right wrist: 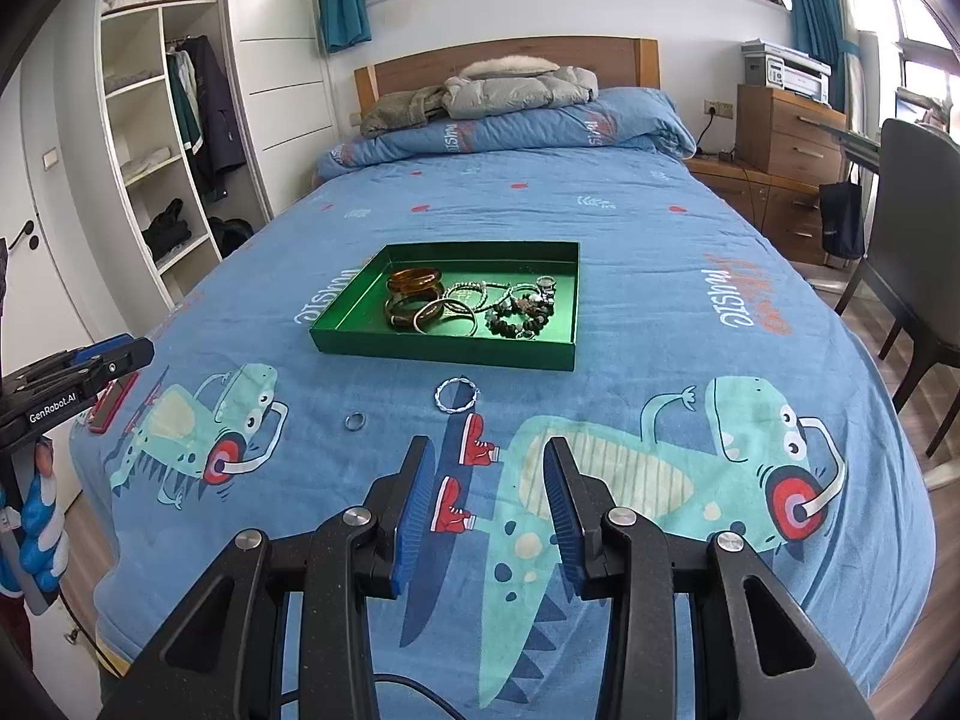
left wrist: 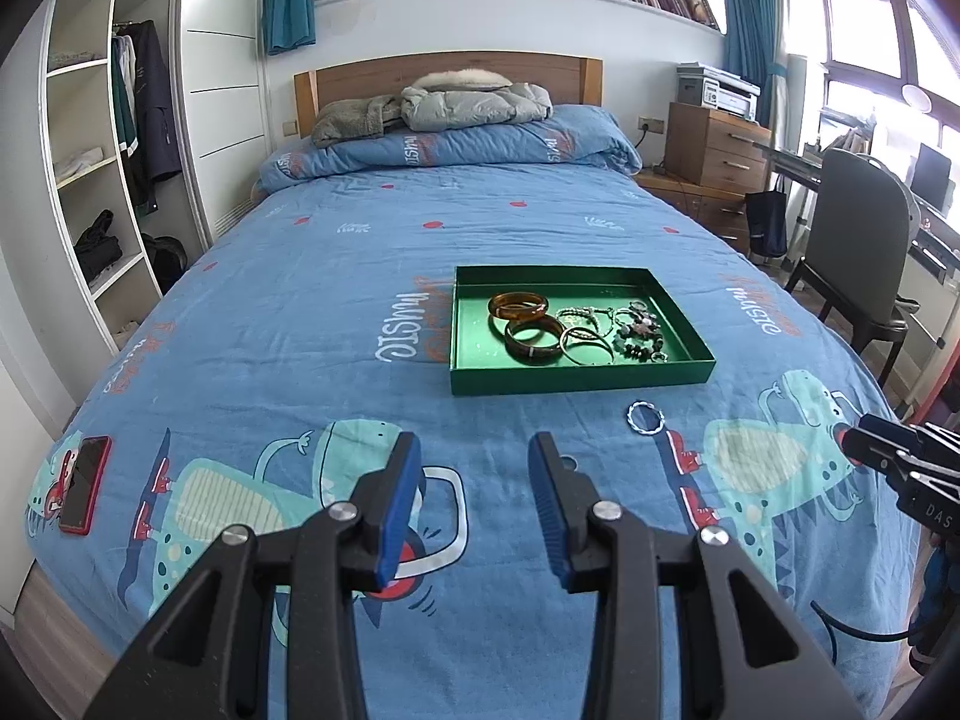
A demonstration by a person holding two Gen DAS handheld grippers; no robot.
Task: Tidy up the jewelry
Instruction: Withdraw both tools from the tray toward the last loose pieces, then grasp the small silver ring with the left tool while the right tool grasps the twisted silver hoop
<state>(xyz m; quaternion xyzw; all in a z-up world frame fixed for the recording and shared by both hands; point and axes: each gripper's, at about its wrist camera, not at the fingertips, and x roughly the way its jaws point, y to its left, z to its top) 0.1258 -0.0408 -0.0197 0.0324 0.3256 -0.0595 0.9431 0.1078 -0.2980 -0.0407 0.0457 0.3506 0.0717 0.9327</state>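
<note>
A green tray [left wrist: 576,381] [right wrist: 342,318] lies on the blue bedspread and holds amber bangles [left wrist: 519,306] [right wrist: 414,281], thin metal bracelets [left wrist: 588,339] and dark beaded pieces [left wrist: 642,330] [right wrist: 519,315]. A twisted blue-white bracelet [left wrist: 645,418] [right wrist: 457,394] lies on the cover just in front of the tray. A small silver ring [right wrist: 354,420] rests left of it. My left gripper [left wrist: 474,456] stands open and empty, near the bed's front. My right gripper [right wrist: 487,459] is open too, nothing between its blue pads, just short of the twisted bracelet.
A red-cased phone [left wrist: 85,492] [right wrist: 111,402] lies at the bed's left front corner. Folded quilt and jackets [left wrist: 474,102] sit at the headboard. A dark chair [left wrist: 858,252] and wooden drawers [left wrist: 714,150] stand right of the bed; open wardrobe shelves [left wrist: 90,168] are left.
</note>
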